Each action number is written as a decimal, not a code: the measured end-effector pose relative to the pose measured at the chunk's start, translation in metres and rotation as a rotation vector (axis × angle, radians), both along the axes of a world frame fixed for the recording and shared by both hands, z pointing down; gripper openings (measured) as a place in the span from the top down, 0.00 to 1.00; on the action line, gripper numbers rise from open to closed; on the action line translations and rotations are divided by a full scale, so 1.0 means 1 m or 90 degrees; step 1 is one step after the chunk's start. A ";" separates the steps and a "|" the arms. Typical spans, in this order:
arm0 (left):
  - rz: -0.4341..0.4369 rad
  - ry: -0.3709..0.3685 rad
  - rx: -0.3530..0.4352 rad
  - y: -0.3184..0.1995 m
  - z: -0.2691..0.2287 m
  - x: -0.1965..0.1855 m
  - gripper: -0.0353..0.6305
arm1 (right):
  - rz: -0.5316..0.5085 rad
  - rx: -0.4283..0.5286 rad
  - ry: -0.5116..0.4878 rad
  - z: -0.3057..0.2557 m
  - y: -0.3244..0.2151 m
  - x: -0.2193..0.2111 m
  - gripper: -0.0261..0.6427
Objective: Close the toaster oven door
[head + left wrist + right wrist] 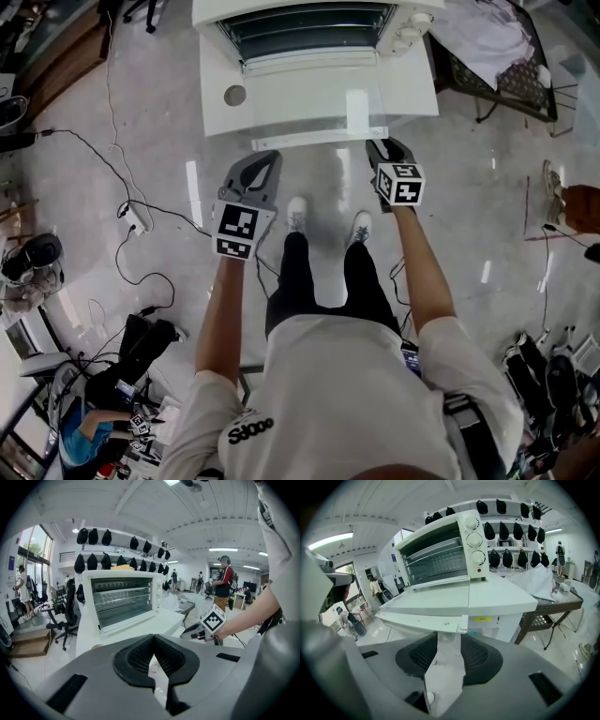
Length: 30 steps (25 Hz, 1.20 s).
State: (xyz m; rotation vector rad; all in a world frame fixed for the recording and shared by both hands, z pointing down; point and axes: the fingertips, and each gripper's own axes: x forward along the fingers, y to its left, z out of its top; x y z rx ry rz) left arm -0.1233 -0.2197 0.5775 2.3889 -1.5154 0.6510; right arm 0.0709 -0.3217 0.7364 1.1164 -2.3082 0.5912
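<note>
Hook your spread right hand-held gripper [449, 637] under the door [433, 605] edge and lift evenly; your left hand-held gripper [152, 639] is pressed together.

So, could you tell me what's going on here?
A person stands at the table with a gripper in each hand. The glass door of the toaster oven lies folded down, open. The right gripper, jaws apart, sits at the right end of its front edge; the left gripper, jaws together, is by the left end. Neither holds anything.
</note>
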 end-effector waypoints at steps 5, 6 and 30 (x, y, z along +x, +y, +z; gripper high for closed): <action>0.004 0.009 0.019 -0.006 -0.014 0.000 0.92 | 0.007 0.025 0.005 -0.023 0.001 0.002 0.77; 0.006 0.009 0.026 -0.008 -0.020 0.001 0.92 | 0.009 0.029 0.007 -0.029 0.002 0.003 0.77; 0.044 0.036 0.165 -0.072 -0.146 -0.032 0.92 | 0.054 0.171 -0.018 -0.201 -0.056 -0.028 0.84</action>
